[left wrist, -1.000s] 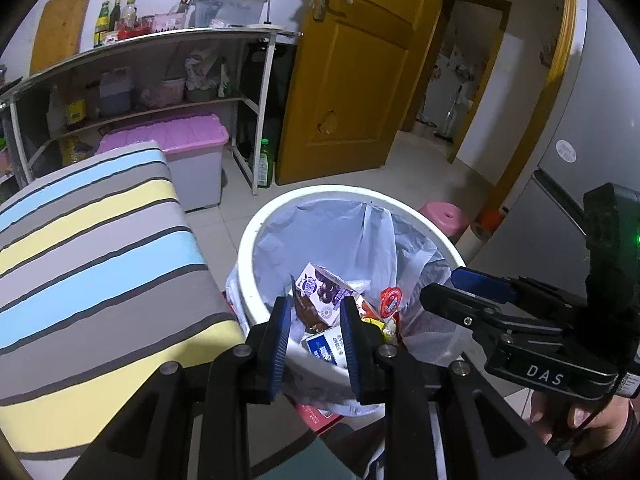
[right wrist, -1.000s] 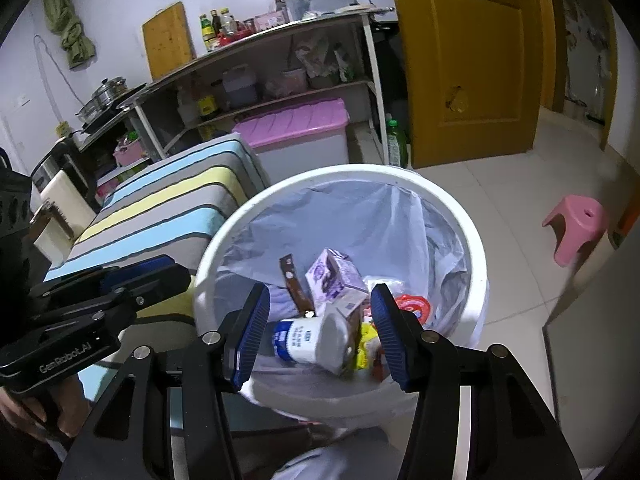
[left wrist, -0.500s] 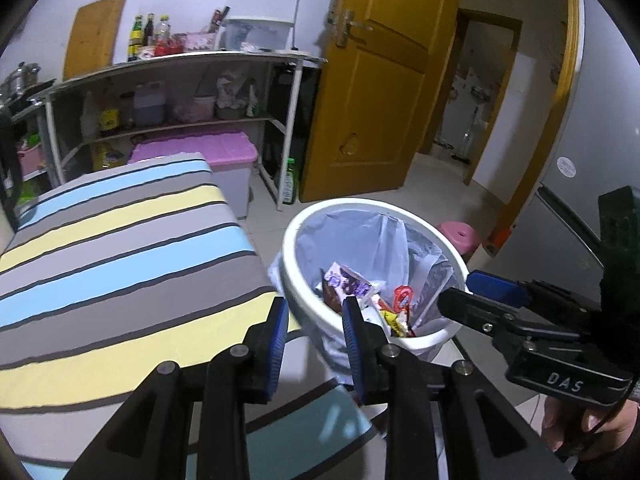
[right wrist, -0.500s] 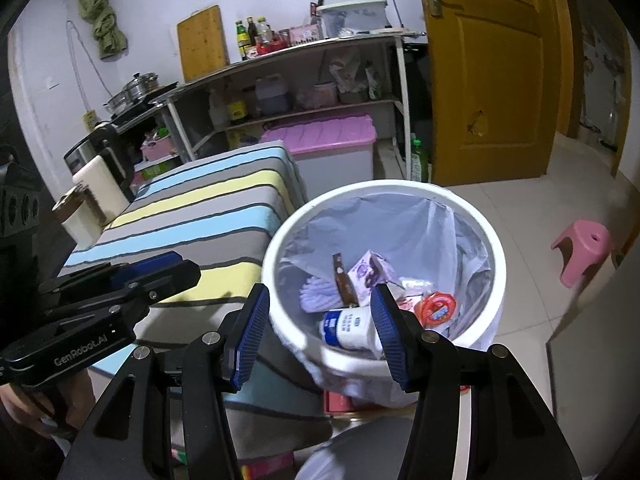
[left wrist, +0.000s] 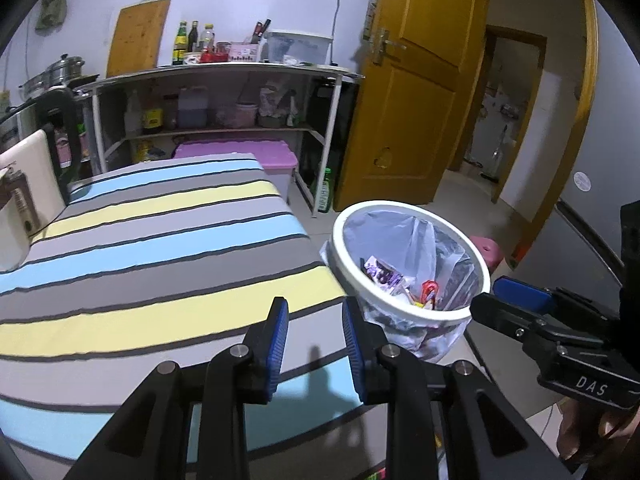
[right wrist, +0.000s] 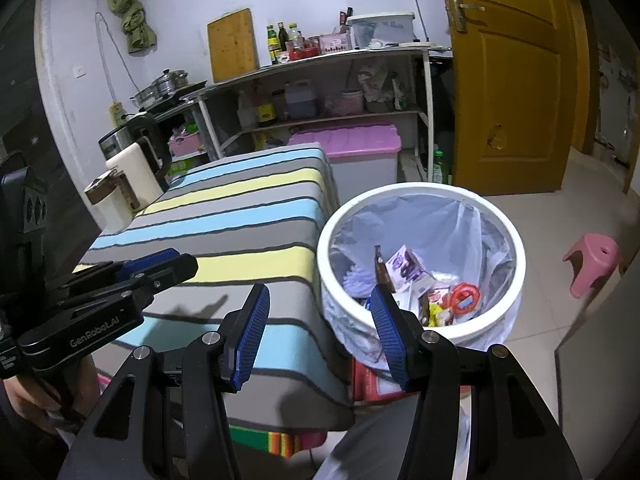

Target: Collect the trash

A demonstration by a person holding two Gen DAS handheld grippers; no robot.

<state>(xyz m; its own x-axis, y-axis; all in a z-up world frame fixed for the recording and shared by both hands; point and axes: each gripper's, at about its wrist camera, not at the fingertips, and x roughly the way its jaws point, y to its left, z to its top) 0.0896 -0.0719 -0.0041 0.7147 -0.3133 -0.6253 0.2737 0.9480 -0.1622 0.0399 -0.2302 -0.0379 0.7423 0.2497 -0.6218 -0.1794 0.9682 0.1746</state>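
Both empty — my left hand-held gripper (left wrist: 314, 336) narrow, right hand-held gripper (right wrist: 318, 328) wide — I scan the striped surface (left wrist: 160, 248) beside the bin (right wrist: 420, 196); seemingly no trash left.

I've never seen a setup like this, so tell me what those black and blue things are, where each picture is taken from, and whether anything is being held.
There is no robot: a person holds a two-finger tool in each hand, with a camera looking along its fingers. One picture comes from the left gripper, the other from the right gripper. Both stand with jaws open and hold nothing. Below them is a table with a striped cloth. Beside it stands a white trash bin, lined with a bag and holding wrappers and cartons.
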